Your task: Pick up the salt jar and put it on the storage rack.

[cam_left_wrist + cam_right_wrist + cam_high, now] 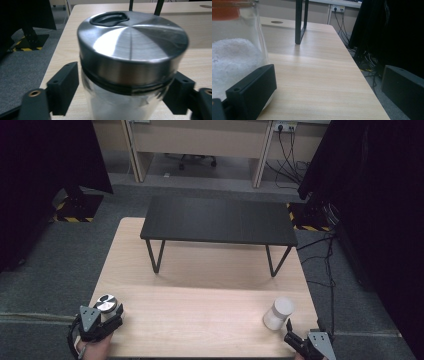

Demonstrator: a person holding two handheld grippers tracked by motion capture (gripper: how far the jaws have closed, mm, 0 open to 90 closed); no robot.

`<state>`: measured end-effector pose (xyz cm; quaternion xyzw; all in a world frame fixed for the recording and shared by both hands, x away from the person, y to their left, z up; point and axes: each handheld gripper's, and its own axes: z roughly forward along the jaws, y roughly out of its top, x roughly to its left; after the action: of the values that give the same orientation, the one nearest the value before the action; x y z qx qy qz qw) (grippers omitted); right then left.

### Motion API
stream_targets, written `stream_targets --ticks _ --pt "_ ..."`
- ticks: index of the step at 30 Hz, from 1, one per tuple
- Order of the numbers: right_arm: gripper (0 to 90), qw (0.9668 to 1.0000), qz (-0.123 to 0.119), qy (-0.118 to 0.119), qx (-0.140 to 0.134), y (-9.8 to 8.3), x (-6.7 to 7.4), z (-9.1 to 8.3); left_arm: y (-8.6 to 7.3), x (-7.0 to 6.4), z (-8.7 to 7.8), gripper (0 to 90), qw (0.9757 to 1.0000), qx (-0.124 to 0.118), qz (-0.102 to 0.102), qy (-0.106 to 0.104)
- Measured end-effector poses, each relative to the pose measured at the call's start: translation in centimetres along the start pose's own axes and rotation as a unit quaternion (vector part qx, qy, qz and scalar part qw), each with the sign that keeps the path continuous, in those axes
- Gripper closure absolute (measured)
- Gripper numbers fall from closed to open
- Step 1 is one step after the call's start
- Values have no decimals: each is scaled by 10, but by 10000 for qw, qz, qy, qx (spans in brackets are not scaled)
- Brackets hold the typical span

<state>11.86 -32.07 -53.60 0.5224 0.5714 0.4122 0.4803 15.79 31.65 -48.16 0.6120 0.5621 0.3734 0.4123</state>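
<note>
At the near left corner of the tabletop (200,320), the left tongs (111,316) clamp the steel-lidded jar (130,65) around its glass body, probably to lift it. The right tongs (295,338) stand open just beside the white jar (278,313), not gripping it.

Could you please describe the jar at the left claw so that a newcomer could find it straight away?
Start at the light wooden table and go to its near left corner. There the jar stands between the left claw's jaws. Its shiny metal lid sets it apart from the white-topped jar near the right corner.
</note>
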Motion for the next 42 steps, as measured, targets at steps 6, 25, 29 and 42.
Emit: stream_targets --ticks 6,25,29,42 --pt "2 10000 8 -7 12 0 0 0 0 -1 0 311 10000 -19 52 -24" --pt "3 10000 -19 -14 9 0 1 0 3 -2 -1 317 10000 46 59 -26" --pt "3 10000 -33 -24 24 1 1 1 4 -2 -2 317 10000 65 46 -25" --pt "3 10000 -57 -47 56 2 2 2 20 -9 -12 317 9996 -148 76 -216"
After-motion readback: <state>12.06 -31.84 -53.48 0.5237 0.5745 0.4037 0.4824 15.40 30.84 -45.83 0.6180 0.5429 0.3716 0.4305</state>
